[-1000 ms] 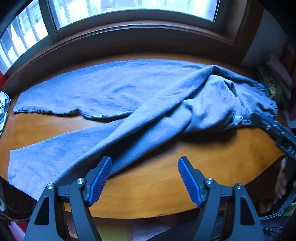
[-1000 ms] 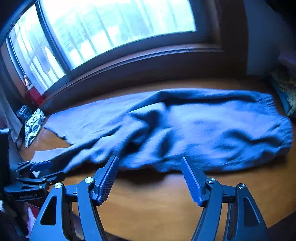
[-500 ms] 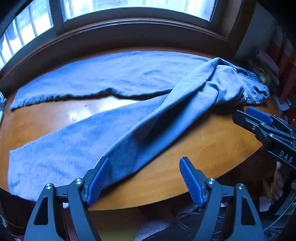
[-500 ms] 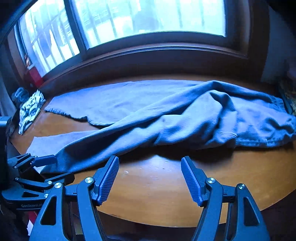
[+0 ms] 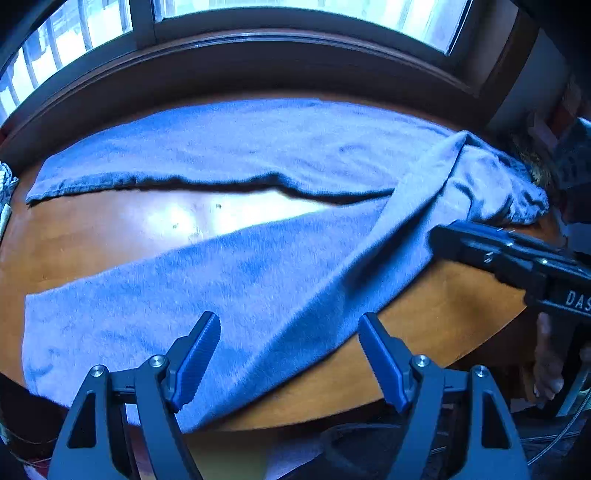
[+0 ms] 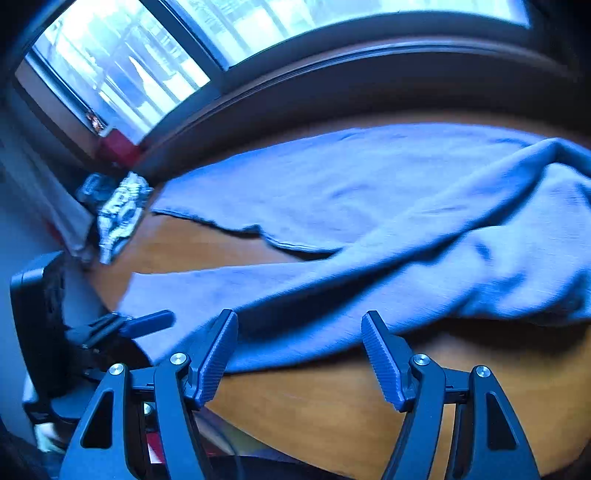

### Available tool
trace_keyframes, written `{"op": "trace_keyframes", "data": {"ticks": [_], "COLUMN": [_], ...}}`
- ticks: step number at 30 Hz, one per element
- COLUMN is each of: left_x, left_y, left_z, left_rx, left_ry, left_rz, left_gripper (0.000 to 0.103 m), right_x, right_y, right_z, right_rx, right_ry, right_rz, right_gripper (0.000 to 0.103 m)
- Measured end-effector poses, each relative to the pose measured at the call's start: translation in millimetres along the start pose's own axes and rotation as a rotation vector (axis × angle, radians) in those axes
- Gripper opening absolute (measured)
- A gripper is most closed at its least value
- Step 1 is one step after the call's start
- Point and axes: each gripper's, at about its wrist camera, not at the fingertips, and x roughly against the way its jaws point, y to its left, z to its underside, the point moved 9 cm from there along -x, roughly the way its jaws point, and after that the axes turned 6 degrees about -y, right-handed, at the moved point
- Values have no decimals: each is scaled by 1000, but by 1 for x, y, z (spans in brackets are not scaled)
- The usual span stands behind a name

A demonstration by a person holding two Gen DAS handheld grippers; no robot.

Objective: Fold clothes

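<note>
Lying spread across a round wooden bench (image 5: 461, 306) under a wide window (image 6: 155, 62): blue trousers (image 5: 258, 280), one leg passing just beyond the wide, empty jaws of the left gripper (image 5: 290, 356). Hovering likewise over a leg, the right gripper (image 6: 299, 356), jaws wide, gripping nothing. Resting far left of those jaws, a patterned cloth (image 6: 118, 218).

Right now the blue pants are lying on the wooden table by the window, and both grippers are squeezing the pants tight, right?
Not quite. The blue pants do lie on the wooden table by the window, but neither gripper squeezes them. The left wrist view shows the left gripper open above the cloth, and the right wrist view shows the right gripper open too.
</note>
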Motion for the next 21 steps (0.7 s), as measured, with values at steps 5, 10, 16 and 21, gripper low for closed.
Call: {"op": "trace_keyframes", "data": {"ticks": [5,10,16,21], "left_x": [8,6,-11,-22], "left_y": [7,26,46,61], "left_z": [-16,-36,-48,-63], "left_rx": [-13,-74,-193,-309], "left_ry": [-40,-58,-14,-14], "left_rz": [33,63,140,197], "left_gripper": [76,76,76,76], "right_x": [-5,-13,-22,-30], "right_y": [4,8,17,21], "right_z": [-7,-8,0,5], "right_rx": [-72,-163,-282,-365], "right_ry": [-16,-48,-94,-143], "right_rz": [10,57,159,252], "right_gripper": [69,69,53,43]}}
